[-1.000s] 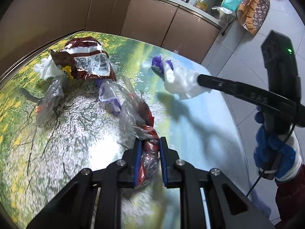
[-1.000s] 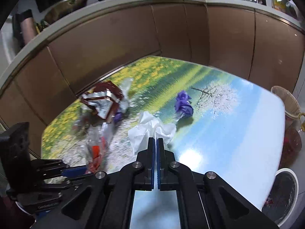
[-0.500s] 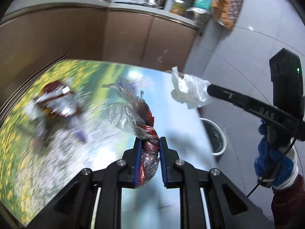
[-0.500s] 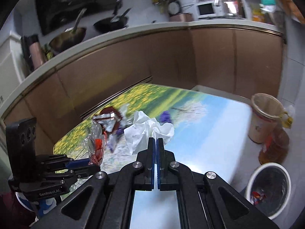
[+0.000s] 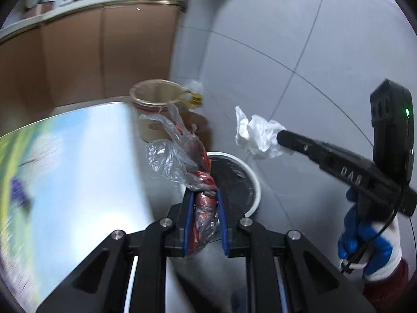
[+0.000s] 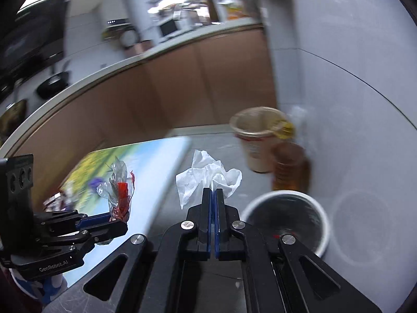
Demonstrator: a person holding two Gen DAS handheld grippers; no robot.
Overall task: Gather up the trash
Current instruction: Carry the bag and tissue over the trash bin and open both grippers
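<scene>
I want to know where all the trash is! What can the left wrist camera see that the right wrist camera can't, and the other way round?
Only the left wrist view shows the blue-gloved hand holding the right tongs.

Only the right wrist view shows the dark pan on the counter and the whole amber bottle.

Both show the white tissue pinched in the right tongs, the clear wrapper with red inside gripped by the left tongs, the white bin on the floor, the tan bucket and the picture table.
</scene>
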